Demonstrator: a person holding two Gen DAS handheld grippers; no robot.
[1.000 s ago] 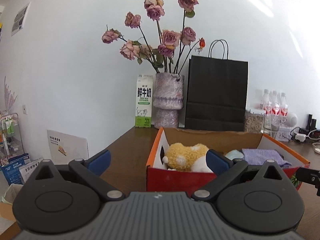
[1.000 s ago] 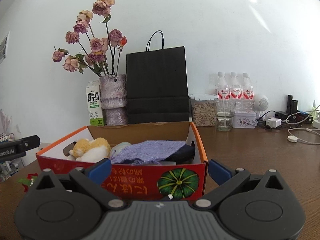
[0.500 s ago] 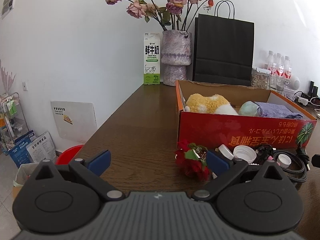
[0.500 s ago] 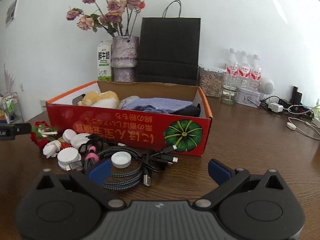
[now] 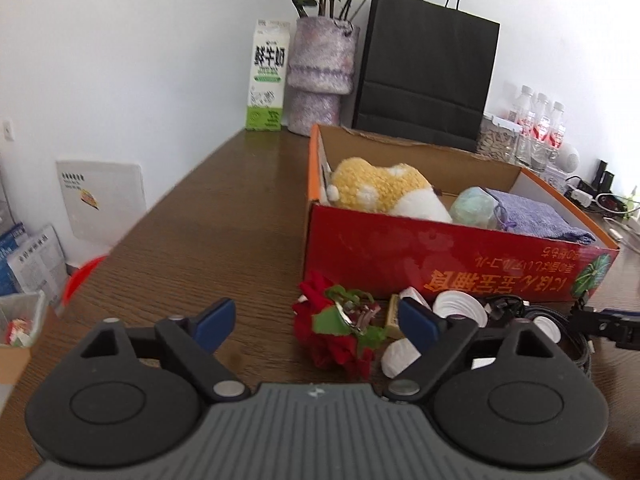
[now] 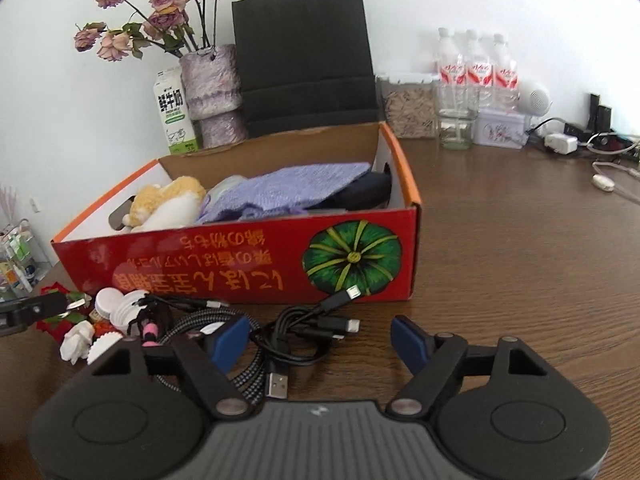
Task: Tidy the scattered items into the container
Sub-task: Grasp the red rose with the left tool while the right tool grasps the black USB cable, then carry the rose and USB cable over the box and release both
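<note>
A red cardboard box (image 5: 440, 256) (image 6: 240, 264) holds a yellow plush toy (image 5: 380, 192), a pale green ball (image 5: 474, 208) and a purple cloth (image 6: 296, 188). In front of it lie a red fabric rose (image 5: 336, 332), several white caps (image 5: 456, 308) and a tangle of black cables (image 6: 304, 332). My left gripper (image 5: 316, 324) is open and empty, low over the table just before the rose. My right gripper (image 6: 320, 340) is open and empty, just above the cables.
At the back stand a milk carton (image 5: 267, 76), a purple vase of dried roses (image 5: 322, 76), a black paper bag (image 6: 306, 60), a jar and water bottles (image 6: 476, 72). Chargers and cords (image 6: 568, 144) lie far right. The table's left edge (image 5: 168, 204) drops off.
Both grippers have come down and tilted toward the table. The scattered items in front of the box have come into view and now sit close to the fingers.
</note>
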